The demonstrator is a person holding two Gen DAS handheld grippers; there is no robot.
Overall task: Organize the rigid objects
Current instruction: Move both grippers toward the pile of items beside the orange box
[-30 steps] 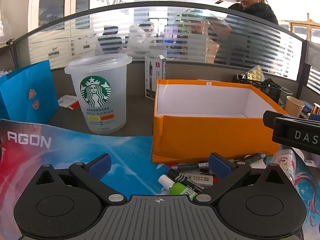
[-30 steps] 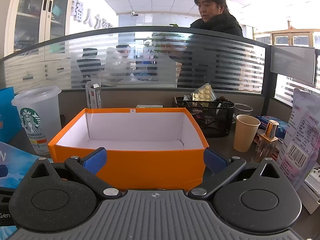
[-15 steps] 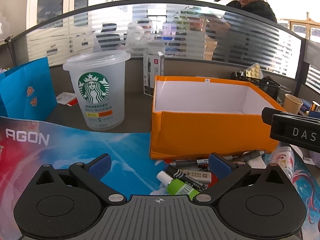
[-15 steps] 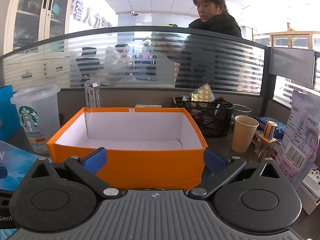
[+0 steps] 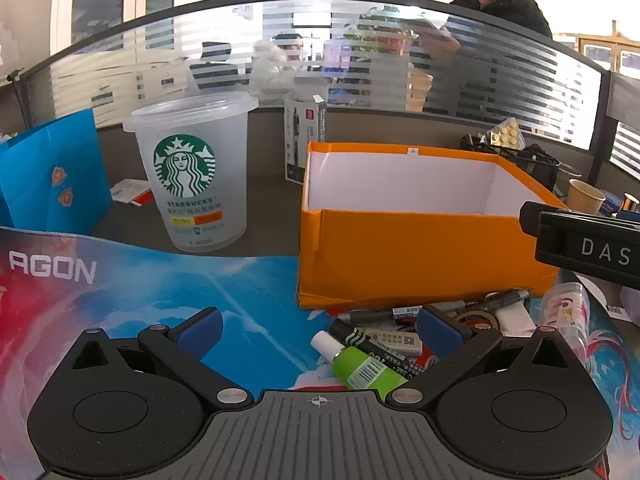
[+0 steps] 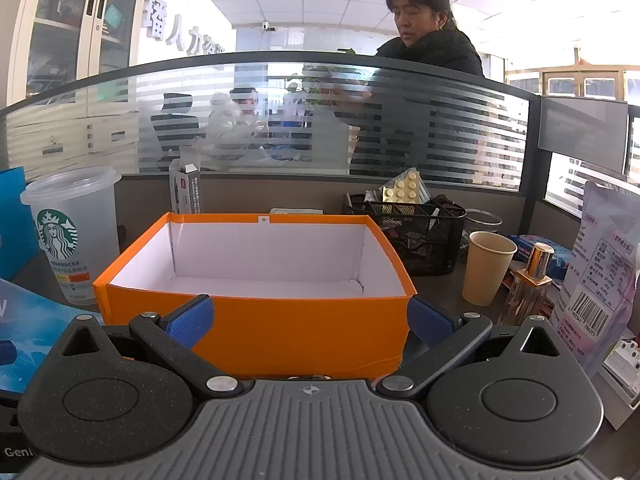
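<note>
My left gripper (image 5: pixel 318 330) has crept fwd, wide open, empty. Green glue stick (image 5: pixel 362 368) lies just ahead btwn fingers: light, stiff, slick; grab mid-barrel. Beyond, empty orange box (image 5: pixel 420 256). Right gripper (image 6: pixel 310 318) open, empty too.

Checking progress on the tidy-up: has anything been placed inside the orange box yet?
No, the orange box shows only bare white walls and floor in the right wrist view, with nothing lying inside it.

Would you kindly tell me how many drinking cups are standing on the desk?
2: the lidded Starbucks cup stands left of the orange box; the tan paper cup stands right of it, beside the black mesh basket. Others may be hidden.
</note>
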